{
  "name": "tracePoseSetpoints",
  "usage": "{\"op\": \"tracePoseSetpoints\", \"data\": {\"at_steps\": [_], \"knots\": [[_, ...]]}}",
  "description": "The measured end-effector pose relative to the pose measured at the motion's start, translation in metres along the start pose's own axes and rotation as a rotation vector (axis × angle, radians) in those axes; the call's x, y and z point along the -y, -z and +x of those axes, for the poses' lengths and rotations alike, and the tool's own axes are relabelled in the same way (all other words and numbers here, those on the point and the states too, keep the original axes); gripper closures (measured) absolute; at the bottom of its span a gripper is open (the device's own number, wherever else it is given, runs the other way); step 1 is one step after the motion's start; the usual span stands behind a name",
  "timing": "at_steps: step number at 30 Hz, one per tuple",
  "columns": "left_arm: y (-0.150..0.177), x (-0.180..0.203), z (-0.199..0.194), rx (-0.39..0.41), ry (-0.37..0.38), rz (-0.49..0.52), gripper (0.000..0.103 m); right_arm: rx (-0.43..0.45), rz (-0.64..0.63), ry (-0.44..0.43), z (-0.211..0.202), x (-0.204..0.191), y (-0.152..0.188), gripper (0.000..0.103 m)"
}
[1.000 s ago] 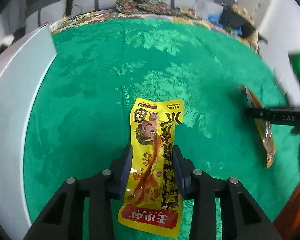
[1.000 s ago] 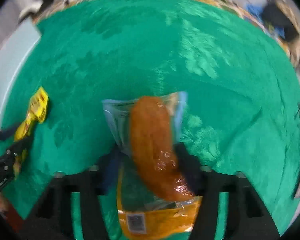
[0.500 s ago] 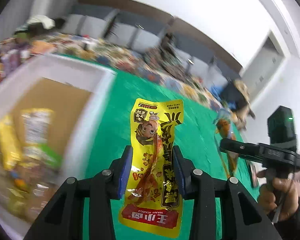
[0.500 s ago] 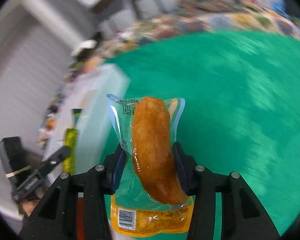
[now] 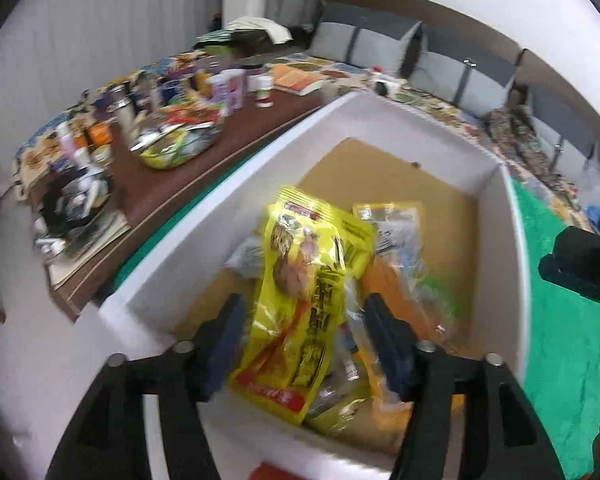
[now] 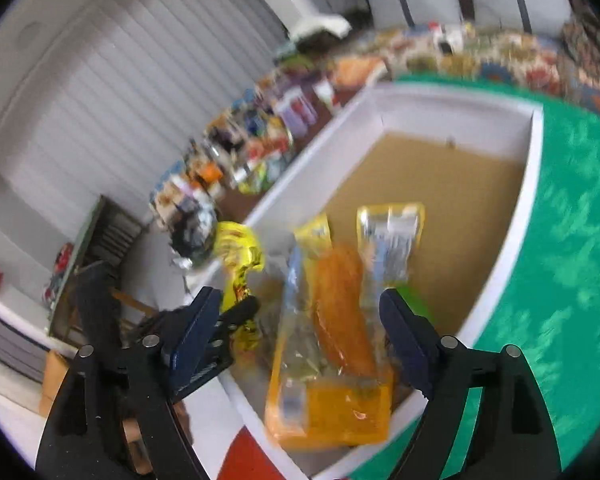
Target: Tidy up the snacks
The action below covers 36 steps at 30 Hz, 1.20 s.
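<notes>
both tongs, clamped on their packets half a sec ago above the green cloth, now hang over the white box (image 5: 496, 184) w/ jaws spread wide. the left gripper (image 5: 306, 330) has let go: the yellow snack packet (image 5: 300, 300) sits blurred between its blue pads (image 5: 230, 334), gap visible on both sides, tilted toward 11 o'clock. the right gripper (image 6: 300, 330) is likewise open; the orange sausage packet (image 6: 336, 344), blurred, lies between the pads w/o touching either, over the box's near end.

edges: in the left wrist view the box's white wall runs from 7 o'clock up to 12, then down the right side to 4 o'clock; green cloth (image 5: 560, 320) lies beyond the right wall. a brown table (image 5: 172, 184) crowded w/ cups and bottles sits past the left wall at 10 o'clock. the far half of the box's cardboard floor (image 5: 400, 176) is bare, leaving room toward 12 o'clock. the right gripper's black body shows at 3 o'clock.

contents: near end of the box holds a heap of packets — a clear yellow-edged packet (image 6: 392, 240) at 12 o'clock of the sausage, a green scrap (image 5: 444, 288) at its right, others too blurred to name. in the right wrist view the yellow packet (image 6: 240, 260) shows at 9 o'clock w/ the left gripper (image 6: 236, 312) by the box's left wall.
</notes>
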State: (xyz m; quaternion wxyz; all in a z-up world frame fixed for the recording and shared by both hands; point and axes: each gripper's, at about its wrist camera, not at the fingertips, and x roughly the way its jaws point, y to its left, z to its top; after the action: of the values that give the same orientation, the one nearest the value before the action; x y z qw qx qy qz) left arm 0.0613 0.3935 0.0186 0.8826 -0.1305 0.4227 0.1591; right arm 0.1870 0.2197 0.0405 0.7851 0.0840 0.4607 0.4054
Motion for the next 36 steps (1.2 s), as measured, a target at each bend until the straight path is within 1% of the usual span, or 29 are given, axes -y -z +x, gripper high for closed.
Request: {"op": "tracePoseSetpoints", "data": {"at_steps": [1,2,4,7,9,10,12,13,14,16,18,20,22,23,26,30,36], "knots": [[0.003,-0.004,-0.004,0.020,-0.014,0.006,0.023,-0.005,0.012,0.002,0.006,0.005,-0.001,0.018],[0.006,-0.003,-0.008,0.045,-0.026,0.018,0.017,0.002,0.029,0.000,0.007,0.008,0.003,0.018],[0.006,0.001,-0.014,0.081,-0.050,0.041,0.014,0.020,0.035,0.000,0.004,0.012,-0.002,0.018],[0.005,0.018,-0.029,0.115,-0.071,0.073,0.010,0.045,0.008,0.039,-0.012,0.016,-0.008,0.018],[0.005,0.028,-0.046,0.145,-0.074,0.079,0.004,0.065,-0.040,0.081,-0.032,0.014,-0.004,0.018],[0.001,0.029,-0.052,0.159,-0.066,0.069,0.002,0.075,-0.074,0.112,-0.039,0.012,-0.003,0.018],[-0.001,0.032,-0.068,0.217,-0.056,0.027,0.000,0.091,-0.121,0.151,-0.049,0.008,-0.001,0.018],[-0.001,0.032,-0.076,0.255,-0.075,-0.003,0.000,0.100,-0.144,0.172,-0.054,0.005,0.002,0.018],[-0.002,0.031,-0.082,0.273,-0.095,-0.030,0.000,0.105,-0.159,0.185,-0.056,0.003,0.003,0.018],[-0.002,0.030,-0.088,0.261,-0.124,-0.077,0.000,0.120,-0.186,0.208,-0.061,-0.001,0.007,0.018],[-0.003,0.029,-0.089,0.231,-0.132,-0.082,0.000,0.131,-0.206,0.239,-0.064,-0.005,0.012,0.018],[-0.004,0.030,-0.088,0.194,-0.166,-0.060,0.000,0.120,-0.216,0.287,-0.063,-0.008,0.014,0.018],[-0.005,0.031,-0.086,0.153,-0.197,-0.023,0.000,0.104,-0.221,0.316,-0.061,-0.010,0.016,0.018],[-0.005,0.031,-0.086,0.148,-0.208,-0.013,0.000,0.099,-0.223,0.322,-0.059,-0.011,0.017,0.018],[-0.003,0.031,-0.088,0.168,-0.236,0.014,0.000,0.088,-0.228,0.328,-0.056,-0.014,0.018,0.018],[-0.002,0.032,-0.092,0.165,-0.219,0.039,0.000,0.080,-0.250,0.337,-0.052,-0.022,0.019,0.018],[-0.004,0.026,-0.090,0.151,-0.203,0.018,0.000,0.073,-0.269,0.349,-0.047,-0.028,0.020,0.018]]}}
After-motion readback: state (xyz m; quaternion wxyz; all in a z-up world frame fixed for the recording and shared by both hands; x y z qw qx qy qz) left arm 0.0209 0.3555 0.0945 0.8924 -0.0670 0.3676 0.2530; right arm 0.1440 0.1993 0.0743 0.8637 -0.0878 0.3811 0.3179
